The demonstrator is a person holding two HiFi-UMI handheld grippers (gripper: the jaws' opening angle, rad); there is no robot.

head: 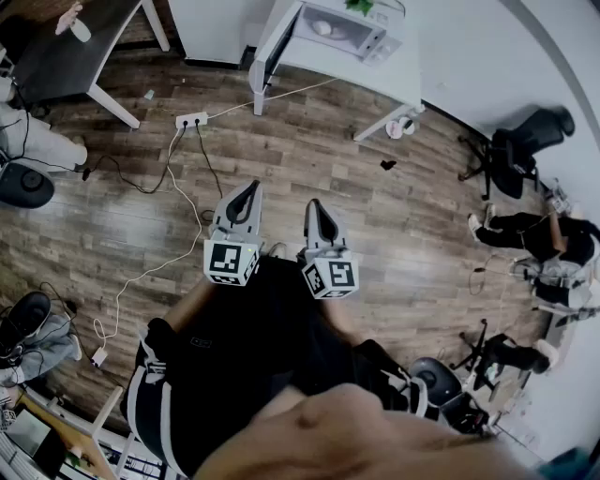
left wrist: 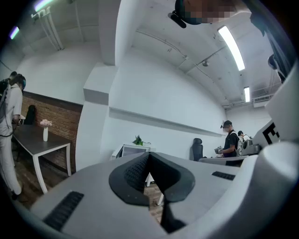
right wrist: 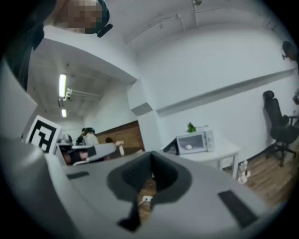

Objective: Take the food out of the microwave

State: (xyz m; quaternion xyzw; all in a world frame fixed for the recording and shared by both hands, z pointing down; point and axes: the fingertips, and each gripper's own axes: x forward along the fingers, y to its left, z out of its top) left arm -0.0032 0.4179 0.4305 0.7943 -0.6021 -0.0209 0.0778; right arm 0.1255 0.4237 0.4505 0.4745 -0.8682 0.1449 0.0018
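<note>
The white microwave [head: 339, 30] stands on a white table [head: 398, 70] far across the room, its door [head: 272, 58] swung open to the left. A pale round piece of food [head: 322, 27] lies inside. In the right gripper view the microwave [right wrist: 197, 141] shows the same food [right wrist: 188, 146] behind its open door [right wrist: 170, 147]. In the left gripper view the microwave [left wrist: 133, 150] is partly hidden behind the jaws. Both grippers hover level over the wooden floor, well short of the table. My left gripper [head: 249, 192] and right gripper [head: 315, 208] are shut and hold nothing.
A power strip [head: 191, 119] and trailing cables lie on the floor between me and the table. A dark desk [head: 66, 52] stands at the upper left. An office chair [head: 525, 141] and seated people are at the right. A plant [right wrist: 191, 127] sits on the microwave.
</note>
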